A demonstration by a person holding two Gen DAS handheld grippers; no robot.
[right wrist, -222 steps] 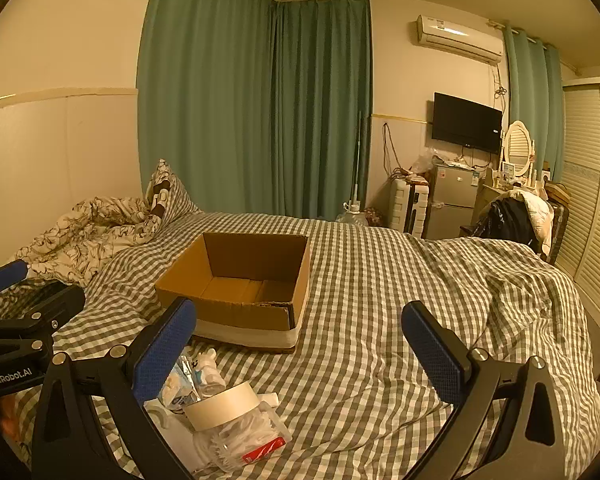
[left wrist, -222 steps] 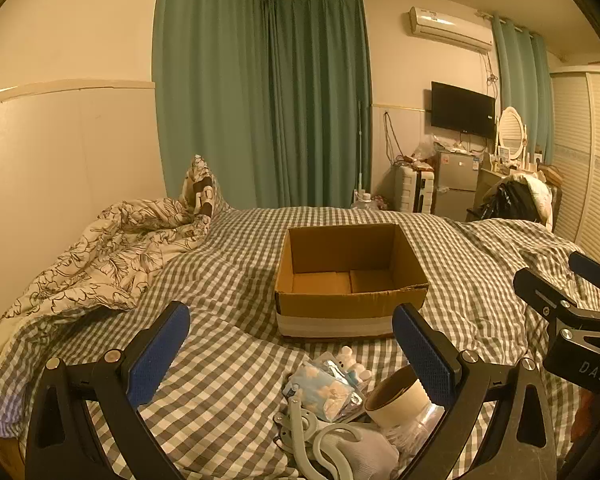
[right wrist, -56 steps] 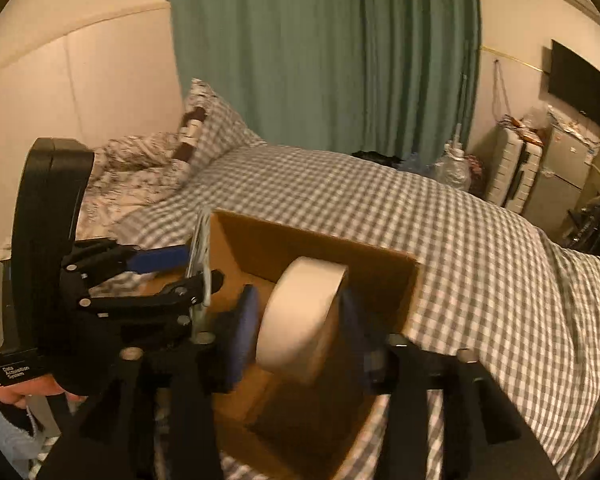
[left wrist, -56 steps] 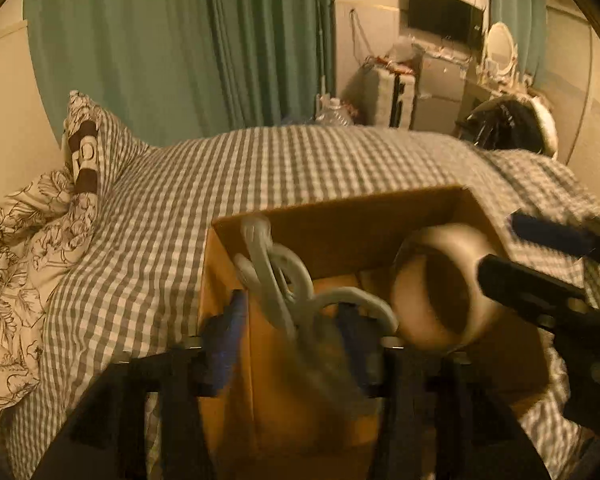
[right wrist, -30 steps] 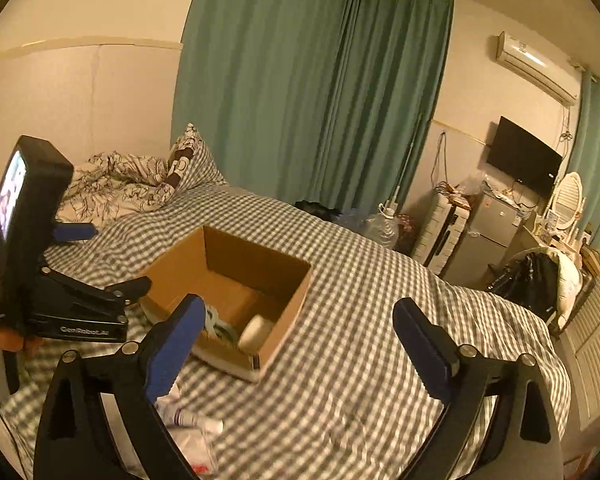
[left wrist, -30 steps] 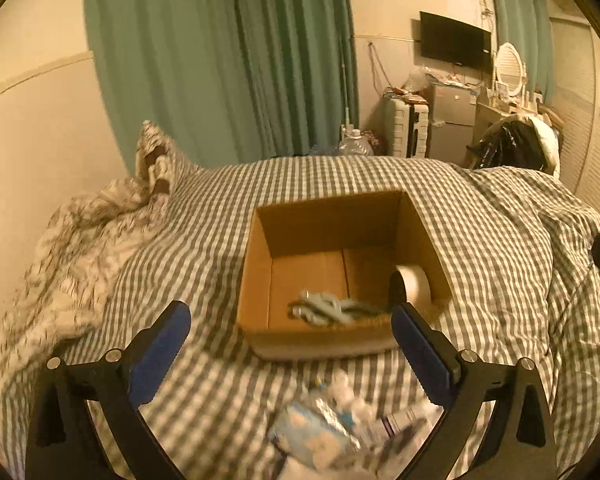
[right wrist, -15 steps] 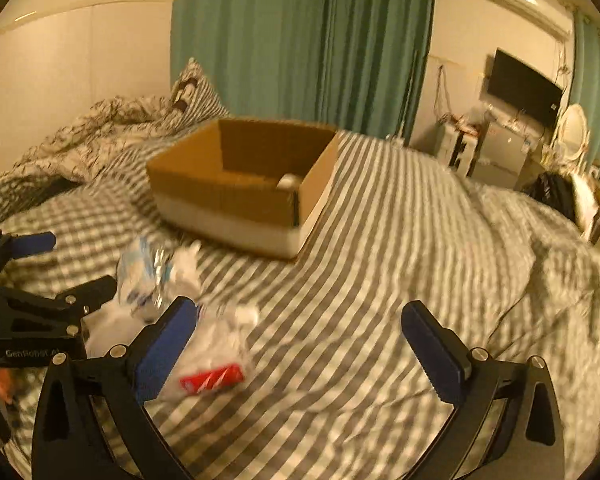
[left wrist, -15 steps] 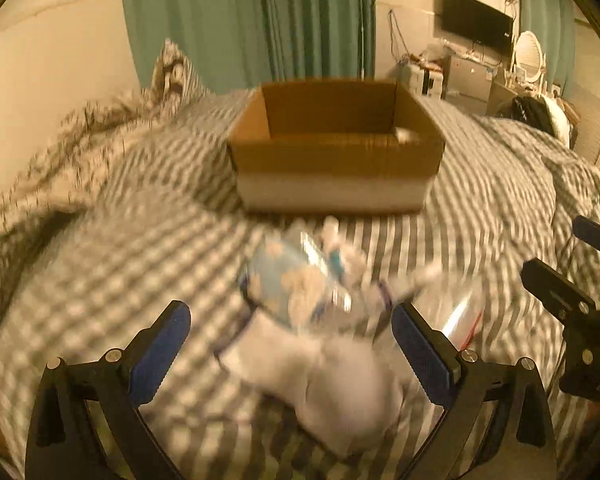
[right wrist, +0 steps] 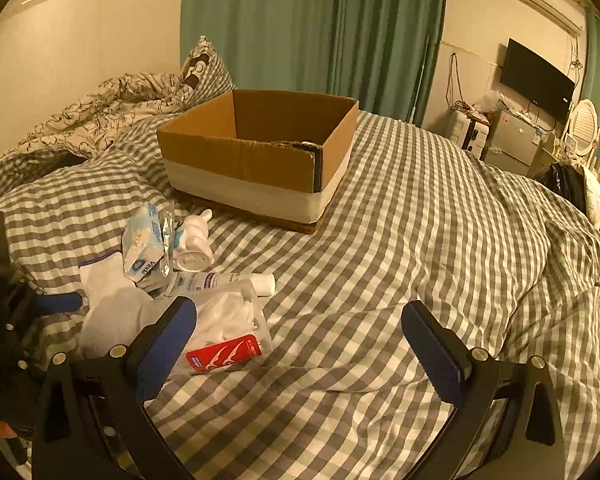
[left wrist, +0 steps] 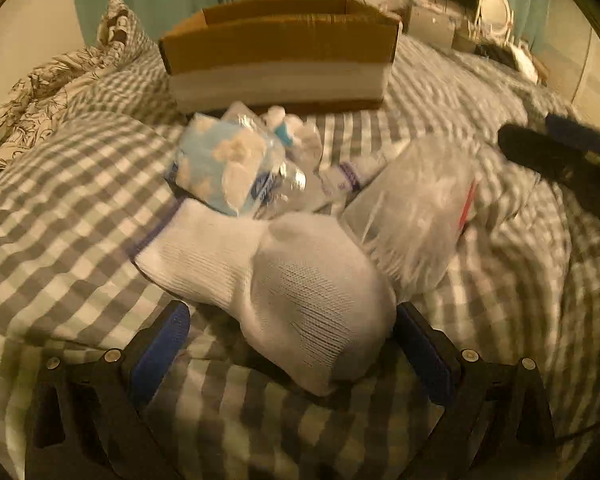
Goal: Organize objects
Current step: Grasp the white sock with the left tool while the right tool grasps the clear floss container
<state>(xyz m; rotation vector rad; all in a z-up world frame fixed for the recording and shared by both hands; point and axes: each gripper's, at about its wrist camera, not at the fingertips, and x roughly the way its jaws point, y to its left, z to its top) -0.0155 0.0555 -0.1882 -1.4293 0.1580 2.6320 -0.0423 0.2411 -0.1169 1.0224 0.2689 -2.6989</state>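
Checked bedspread [right wrist: 400, 240], green curtains [right wrist: 312, 24], wall television [right wrist: 536, 80], warm light.

left wrist view low, close over white sock [left wrist: 300, 292], right wrist view higher, both facing cardboard box [right wrist: 260, 152]

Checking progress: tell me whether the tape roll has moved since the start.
Yes. It has left the pile on the bed; a second ago it lay inside the box, whose inside is now hidden.

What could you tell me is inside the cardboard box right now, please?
The cardboard box shows bare brown inner walls from the right wrist view. Its floor and any contents are hidden behind the near wall in both views.
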